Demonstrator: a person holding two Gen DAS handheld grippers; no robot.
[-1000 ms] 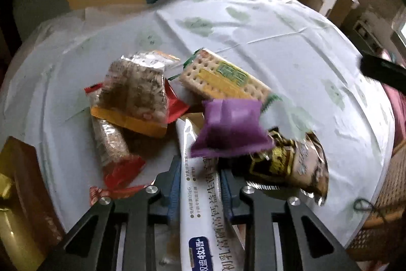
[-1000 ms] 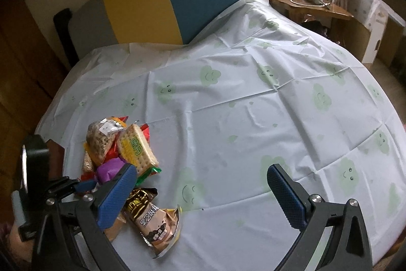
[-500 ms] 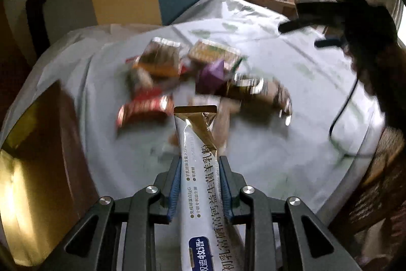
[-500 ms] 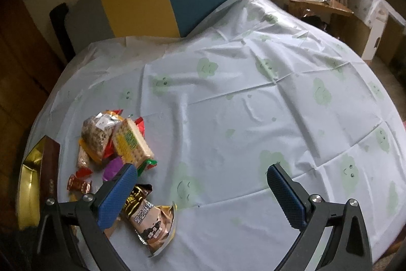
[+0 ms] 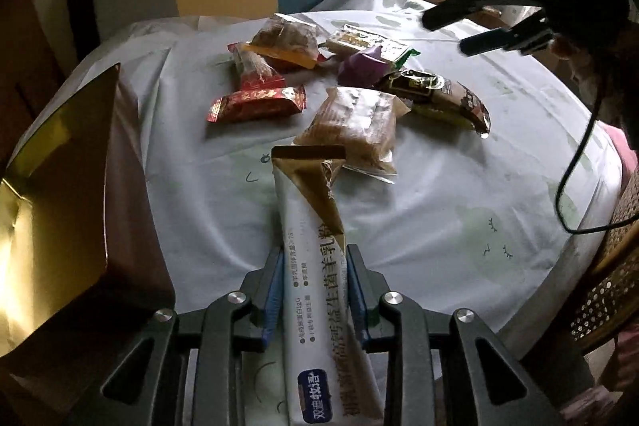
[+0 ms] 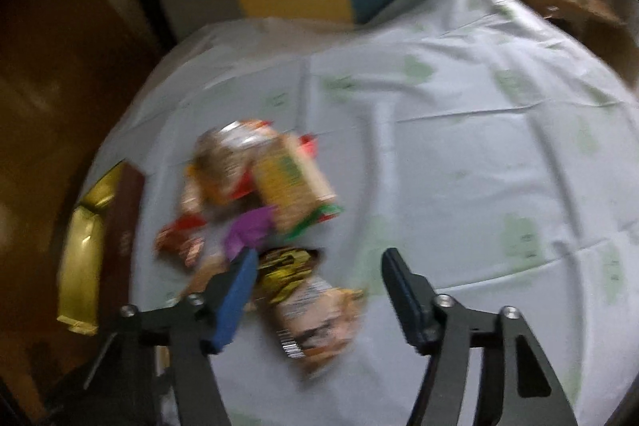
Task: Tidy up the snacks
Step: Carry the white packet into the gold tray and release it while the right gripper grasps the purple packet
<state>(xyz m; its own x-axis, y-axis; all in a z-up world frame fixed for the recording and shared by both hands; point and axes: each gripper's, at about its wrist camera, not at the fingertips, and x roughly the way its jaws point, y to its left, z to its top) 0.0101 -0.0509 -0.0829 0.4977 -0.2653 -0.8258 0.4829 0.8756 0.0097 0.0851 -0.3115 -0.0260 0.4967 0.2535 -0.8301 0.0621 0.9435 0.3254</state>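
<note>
The worktop carries a gold box at its left edge and a snack pile. My left fingers pinch a white sachet short of the pile. My right fingers, just closing, straddle a brown packet without touching.

White-and-gold sachet, purple packet, red wrapper, green-patterned pale tablecloth.
</note>
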